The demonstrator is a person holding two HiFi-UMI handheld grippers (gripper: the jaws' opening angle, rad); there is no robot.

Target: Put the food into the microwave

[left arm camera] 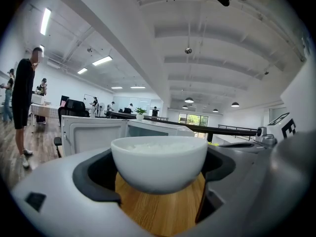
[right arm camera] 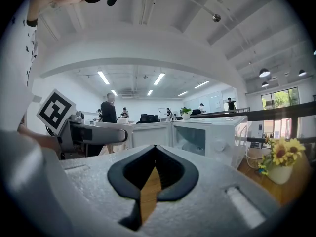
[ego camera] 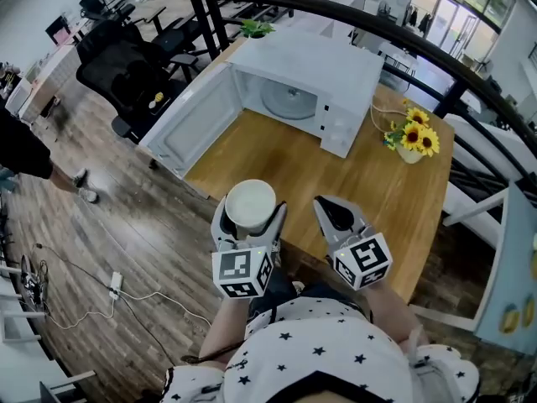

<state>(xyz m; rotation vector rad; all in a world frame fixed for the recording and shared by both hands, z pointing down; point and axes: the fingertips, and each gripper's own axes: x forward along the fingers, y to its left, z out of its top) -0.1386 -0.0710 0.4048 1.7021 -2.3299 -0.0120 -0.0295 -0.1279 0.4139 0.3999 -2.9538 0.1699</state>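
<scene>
Head view: bowl point(ego camera: 250, 204) of white food seen pinched in left tongs point(ego camera: 250, 215), lower centre, over near edge of table point(ego camera: 277, 162). Right tongs point(ego camera: 337, 212) just beside. Microwave point(ego camera: 306, 82) upper centre, door swung open.

L gripper view: bowl clamped btwn jaws; microwave behind.

R gripper view: right tongs pressed together, nothing held. Sunflowers point(right arm camera: 279, 154) at right.

No legible text or labels anywhere

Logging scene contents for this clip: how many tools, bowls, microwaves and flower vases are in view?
tools: 2 (left tool, right tool)
bowl: 1
microwave: 1
flower vase: 1
Total: 5
</scene>
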